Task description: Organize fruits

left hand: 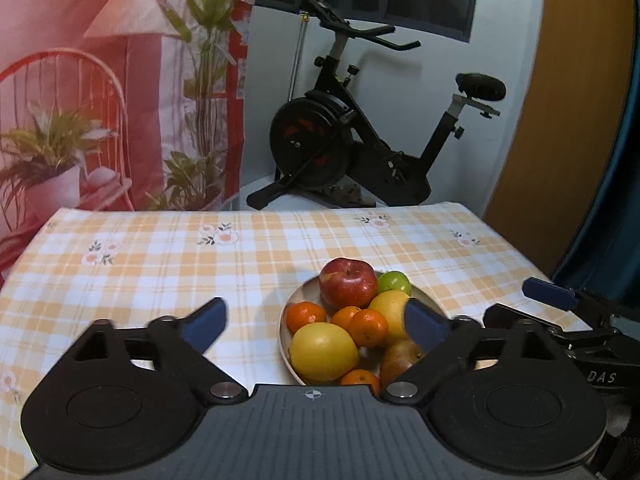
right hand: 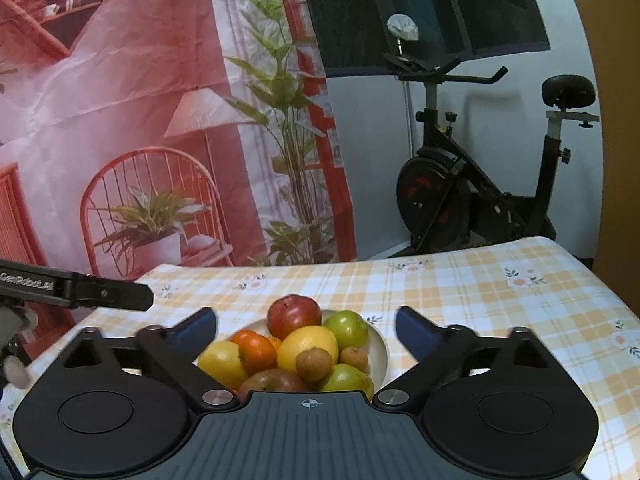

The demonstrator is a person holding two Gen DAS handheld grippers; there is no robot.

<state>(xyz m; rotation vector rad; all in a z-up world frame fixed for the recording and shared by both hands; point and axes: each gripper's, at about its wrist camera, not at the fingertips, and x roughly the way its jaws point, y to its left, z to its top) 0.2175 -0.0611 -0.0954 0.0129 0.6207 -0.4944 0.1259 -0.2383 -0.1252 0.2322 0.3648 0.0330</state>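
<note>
A pale bowl point(left hand: 285, 322) point(right hand: 382, 346) on the checked tablecloth holds a heap of fruit. On top sits a red apple point(left hand: 348, 283) point(right hand: 294, 315), with a green lime point(left hand: 395, 282) point(right hand: 347, 330) beside it. Yellow citrus point(left hand: 323, 351) point(right hand: 308, 346), small oranges point(left hand: 368, 327) point(right hand: 254, 350) and a brown kiwi-like fruit point(right hand: 314, 364) lie lower. My left gripper point(left hand: 315, 305) hangs open above the bowl's near-left side, holding nothing. My right gripper point(right hand: 306, 314) is open over the bowl too, empty. One blue finger point(left hand: 548, 292) of the right gripper shows at the right of the left wrist view.
The table point(left hand: 160, 264) wears an orange-and-white plaid cloth with flower prints. Behind its far edge stands a black exercise bike point(left hand: 340, 136) point(right hand: 472, 200). A printed pink backdrop point(right hand: 140, 140) hangs at the back left. The left gripper's black body point(right hand: 100, 294) juts in from the left.
</note>
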